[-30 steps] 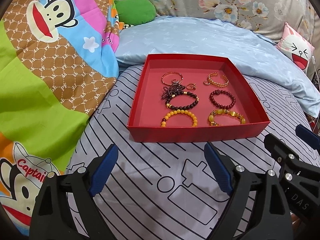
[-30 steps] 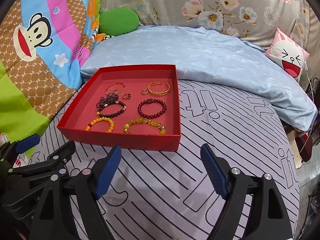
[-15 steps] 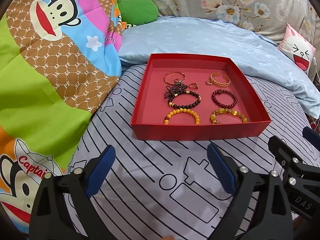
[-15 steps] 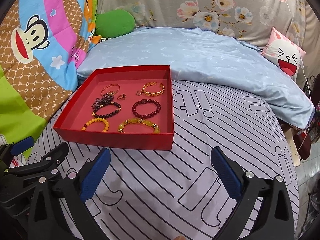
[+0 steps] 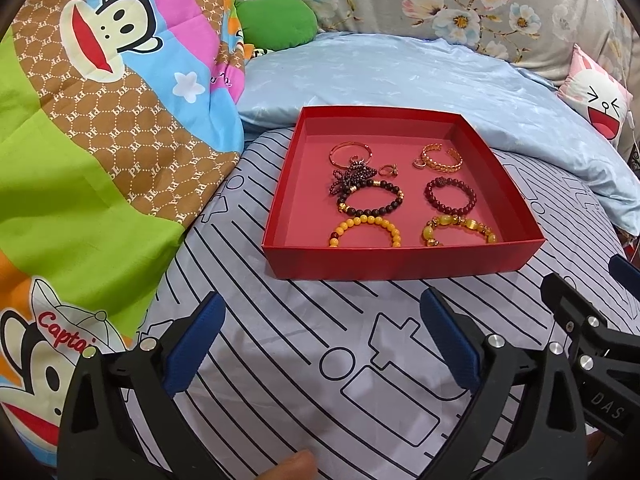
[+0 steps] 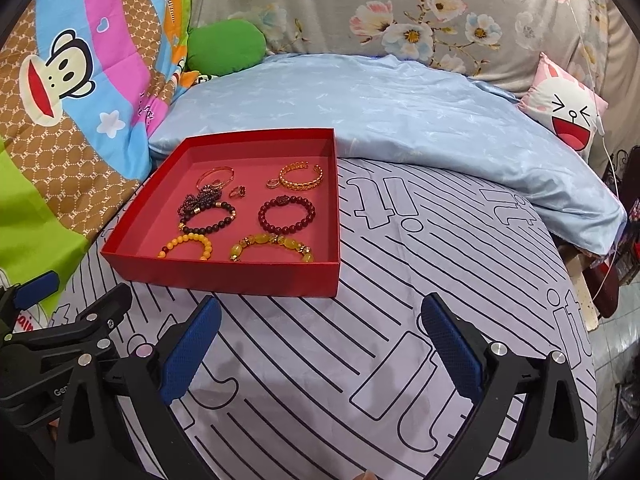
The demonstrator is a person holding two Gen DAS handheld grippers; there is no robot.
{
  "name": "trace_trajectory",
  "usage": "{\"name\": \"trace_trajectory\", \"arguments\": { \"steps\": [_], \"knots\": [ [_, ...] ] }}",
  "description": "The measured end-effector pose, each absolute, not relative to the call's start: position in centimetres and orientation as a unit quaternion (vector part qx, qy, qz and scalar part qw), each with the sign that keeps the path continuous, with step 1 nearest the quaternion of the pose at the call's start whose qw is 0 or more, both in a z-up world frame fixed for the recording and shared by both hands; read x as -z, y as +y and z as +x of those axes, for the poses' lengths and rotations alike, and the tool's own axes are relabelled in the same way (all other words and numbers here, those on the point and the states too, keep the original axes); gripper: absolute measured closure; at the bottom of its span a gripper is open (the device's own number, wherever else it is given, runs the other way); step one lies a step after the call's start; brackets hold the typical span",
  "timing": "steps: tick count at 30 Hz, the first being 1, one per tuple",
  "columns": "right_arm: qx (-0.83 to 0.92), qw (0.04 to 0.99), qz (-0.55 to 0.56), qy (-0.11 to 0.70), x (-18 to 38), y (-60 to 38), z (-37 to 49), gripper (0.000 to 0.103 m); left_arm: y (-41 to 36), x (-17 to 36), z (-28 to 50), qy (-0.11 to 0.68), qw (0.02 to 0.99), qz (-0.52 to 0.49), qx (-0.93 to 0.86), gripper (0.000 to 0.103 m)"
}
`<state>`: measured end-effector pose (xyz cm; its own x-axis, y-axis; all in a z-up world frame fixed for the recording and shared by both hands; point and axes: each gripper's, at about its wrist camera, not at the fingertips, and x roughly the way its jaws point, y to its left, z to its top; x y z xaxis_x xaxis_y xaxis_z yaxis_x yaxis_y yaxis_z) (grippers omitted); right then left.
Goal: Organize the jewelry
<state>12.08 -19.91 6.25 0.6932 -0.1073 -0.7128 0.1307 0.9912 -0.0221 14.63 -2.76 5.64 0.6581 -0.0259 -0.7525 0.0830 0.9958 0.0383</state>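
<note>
Resting on the striped sheet (image 5: 280, 360), red tray (image 5: 400, 266) holds bracelets (image 5: 366, 228) & rings (image 5: 388, 170). Left gripper (image 5: 324, 344) & right gripper (image 6: 320, 340) hover near its front wall, both wide, empty. Readable: "DAS" on right gripper, "Capt.." on monkey quilt (image 5: 80, 160), "PF" pattern.

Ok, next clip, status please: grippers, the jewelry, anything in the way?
Left gripper open, empty; right gripper open, empty. Bracelets and rings lie in the red tray on the bed. Nothing between grippers and tray.
</note>
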Motion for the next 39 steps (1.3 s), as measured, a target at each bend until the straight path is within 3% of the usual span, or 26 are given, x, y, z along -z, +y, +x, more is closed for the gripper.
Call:
{"name": "trace_trajectory", "arguments": {
  "steps": [39],
  "knots": [
    [0.061, 0.916, 0.012, 0.395, -5.83, -18.93, 11.85, 0.006, -2.07, -5.14, 14.59, 0.412, 0.911, 0.026, 0.011, 0.009]
  ]
}}
